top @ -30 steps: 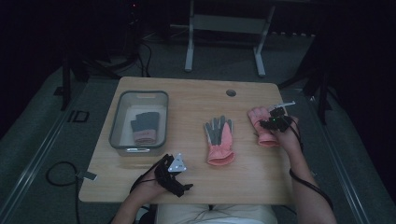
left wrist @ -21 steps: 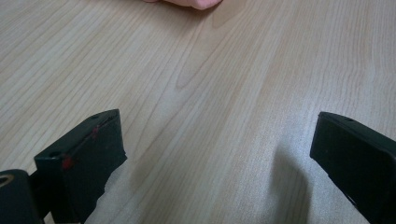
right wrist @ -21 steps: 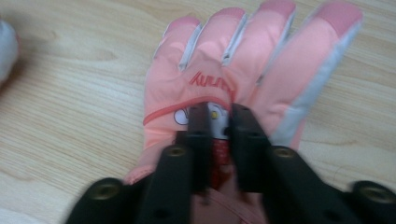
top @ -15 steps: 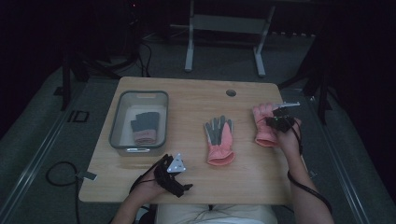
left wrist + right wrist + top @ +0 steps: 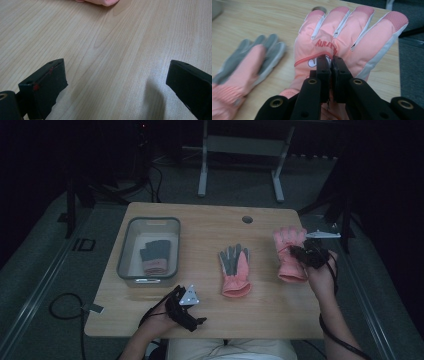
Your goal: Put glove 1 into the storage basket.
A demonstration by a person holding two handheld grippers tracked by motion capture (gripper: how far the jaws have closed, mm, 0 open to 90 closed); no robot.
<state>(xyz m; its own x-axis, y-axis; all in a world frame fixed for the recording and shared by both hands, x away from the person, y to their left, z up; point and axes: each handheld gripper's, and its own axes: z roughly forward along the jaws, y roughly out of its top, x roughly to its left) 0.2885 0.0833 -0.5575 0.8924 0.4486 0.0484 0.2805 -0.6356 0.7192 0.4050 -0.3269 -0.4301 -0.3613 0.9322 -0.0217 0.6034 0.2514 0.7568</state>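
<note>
Starting from the left: the grey bin (image 5: 124, 251) already has one glove (image 5: 154, 257) lying in it. Your left gripper (image 5: 186, 307) sits near the front edge of the table (image 5: 210, 222) with its jaws spread wide and nothing between them, just wood grain in the left gripper view. Mid-table there's the palm-up glove (image 5: 235, 270), grey palm showing, untouched. Over on the right, your right gripper (image 5: 331, 65) has just snapped its jaws closed, pinching a fold of fabric on the back of the pink glove (image 5: 342, 40). That padded glove looks light, soft and floppy, so I reckon it'll droop from that pinch. A deeper bite, or the ribbed cuff, might hold better.
</note>
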